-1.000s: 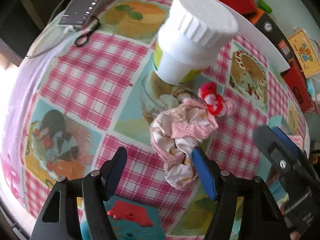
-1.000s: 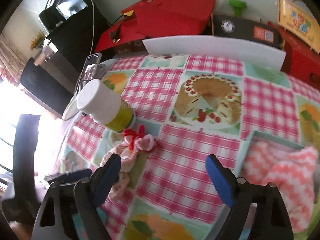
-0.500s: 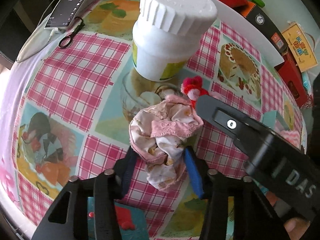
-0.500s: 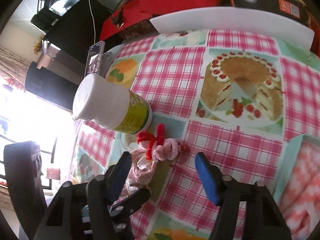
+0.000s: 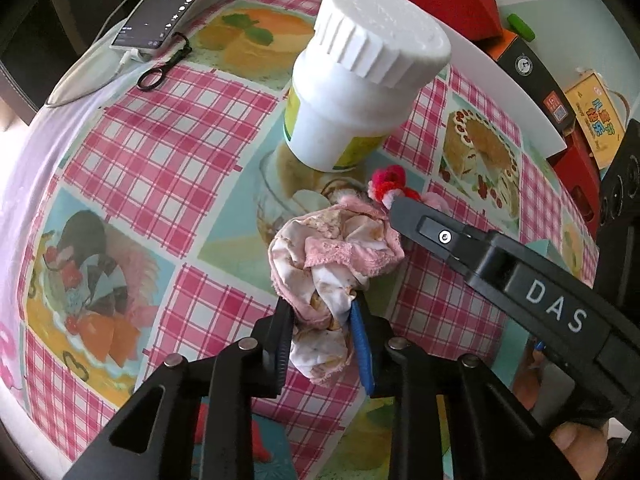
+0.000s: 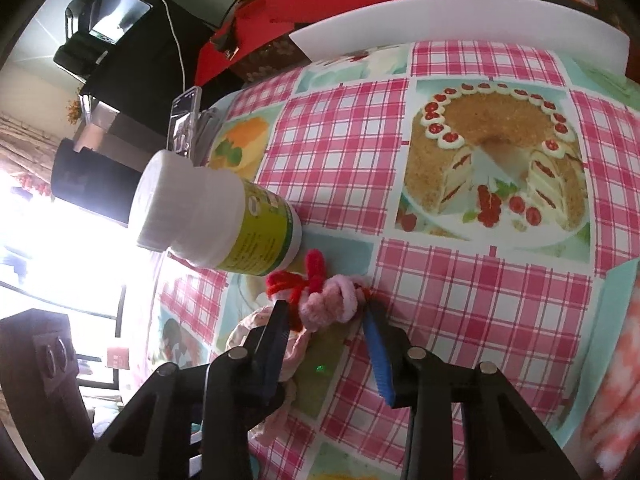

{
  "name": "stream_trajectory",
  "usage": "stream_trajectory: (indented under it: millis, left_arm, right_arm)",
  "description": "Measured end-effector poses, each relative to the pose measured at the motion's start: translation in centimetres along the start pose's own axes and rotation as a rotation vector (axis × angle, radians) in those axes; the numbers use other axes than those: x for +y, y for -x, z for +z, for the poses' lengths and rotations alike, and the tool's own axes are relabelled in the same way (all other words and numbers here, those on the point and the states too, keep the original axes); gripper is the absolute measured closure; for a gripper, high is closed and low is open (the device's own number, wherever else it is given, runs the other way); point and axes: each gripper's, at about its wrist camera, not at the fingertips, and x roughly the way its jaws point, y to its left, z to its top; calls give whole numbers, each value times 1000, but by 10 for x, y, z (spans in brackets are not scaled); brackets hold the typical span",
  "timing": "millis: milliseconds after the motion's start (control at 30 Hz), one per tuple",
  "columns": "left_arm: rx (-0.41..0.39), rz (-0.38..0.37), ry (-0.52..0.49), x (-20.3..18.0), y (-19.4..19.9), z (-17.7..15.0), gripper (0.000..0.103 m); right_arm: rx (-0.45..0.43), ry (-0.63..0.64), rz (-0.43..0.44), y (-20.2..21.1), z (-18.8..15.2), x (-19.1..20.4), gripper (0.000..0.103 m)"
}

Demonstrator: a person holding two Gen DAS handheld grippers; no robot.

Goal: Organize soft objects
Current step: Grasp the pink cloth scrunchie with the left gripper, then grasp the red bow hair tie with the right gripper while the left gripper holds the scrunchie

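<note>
On bench beside white jar (image 5: 360,92): left claw (image 5: 322,338) closing, pads pinching crumpled pink cloth (image 5: 332,256). Right claw (image 6: 326,320) closing astride pink-red pipe-cleaner figure (image 6: 320,294), just beyond cloth; figure's long axis across jaws.

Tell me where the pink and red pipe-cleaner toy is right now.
The pipe-cleaner toy lies on the tablecloth between the right gripper's closing jaws, beside the white jar.

Pink knit cloth (image 6: 616,380) blurred, cut by frame edge.
</note>
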Motion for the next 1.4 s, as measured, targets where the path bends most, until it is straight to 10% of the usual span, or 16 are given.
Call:
stream_trajectory:
  millis: [767, 1400]
  left_arm:
    - [-106, -18, 49, 28, 48, -8, 77]
    - [-151, -62, 114, 61, 73, -4, 77]
  right_arm:
    - [-17, 24, -57, 30, -26, -15, 73]
    - [-37, 9, -125, 12, -1, 2, 62]
